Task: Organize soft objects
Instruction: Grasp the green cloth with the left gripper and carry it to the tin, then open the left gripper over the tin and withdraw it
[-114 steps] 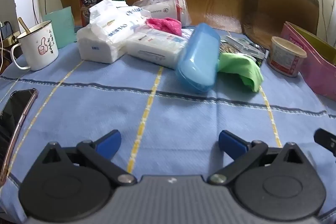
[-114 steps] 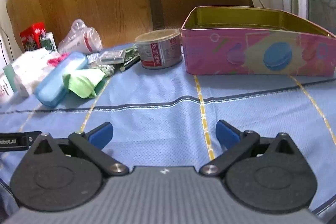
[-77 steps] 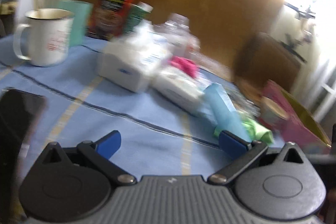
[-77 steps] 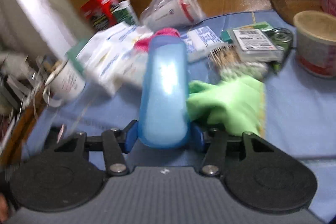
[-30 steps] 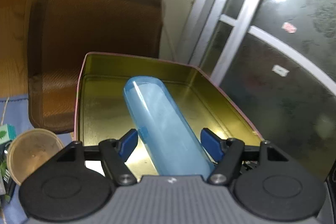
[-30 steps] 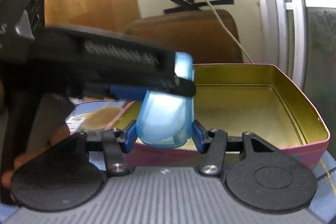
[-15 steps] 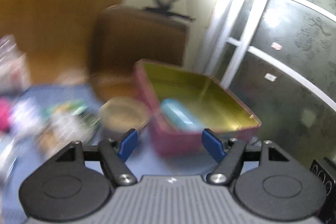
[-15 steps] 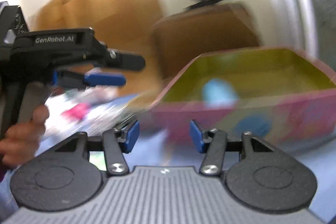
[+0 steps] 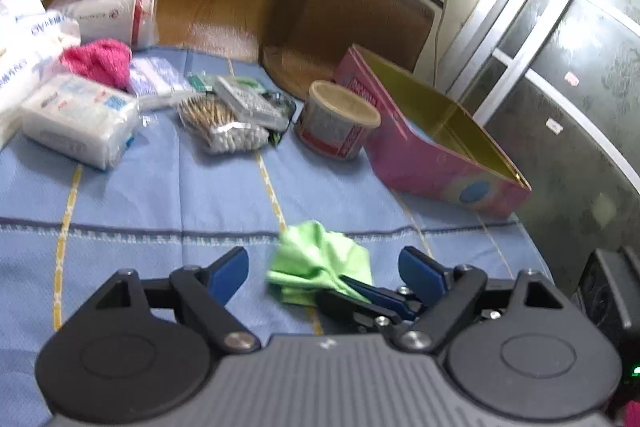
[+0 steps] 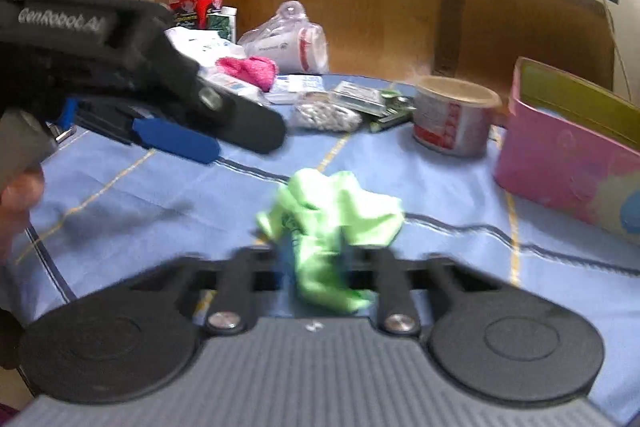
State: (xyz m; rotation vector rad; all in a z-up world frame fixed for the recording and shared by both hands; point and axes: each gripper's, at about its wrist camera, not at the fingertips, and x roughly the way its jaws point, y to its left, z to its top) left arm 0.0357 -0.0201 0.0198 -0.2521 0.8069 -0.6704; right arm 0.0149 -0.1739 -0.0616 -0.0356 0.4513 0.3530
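- Blue tablecloth (image 9: 168,187) w/ yellow and dark stripes covers the table; wood panelling and a brown chair (image 9: 344,11) behind it, frosted glass door at far right.
- Green cloth (image 10: 332,215), crumpled, lies on the tablecloth near the front edge, in front of the pink tin (image 9: 436,155).
- Right gripper (image 10: 320,267): jaws have just been closing and are now pinched tight on the near end of the green cloth; fabric bunches up between the blue pads. Frame is motion-blurred there, so exactly how much cloth is caught is hard to say.
- Left gripper (image 9: 324,269): jaws have just been opening, now spread wide w/ nothing gripped. In the left wrist view the green cloth and the right gripper's tip sit between its fingers, pads not on the cloth.
- In the right wrist view the left gripper comes in from the upper left, above the tablecloth, a hand (image 10: 18,203) on its grip.
- Pink tin stands open at the right, gold inside; its contents can't be made out from these angles.
- Round paper tub (image 9: 338,125) just beside the tin on its left.
- Further left: bag of cotton swabs (image 9: 224,131), tissue pack (image 9: 80,123), pink cloth (image 9: 100,61), plastic-wrapped cups (image 9: 116,15), all well apart from the green cloth.
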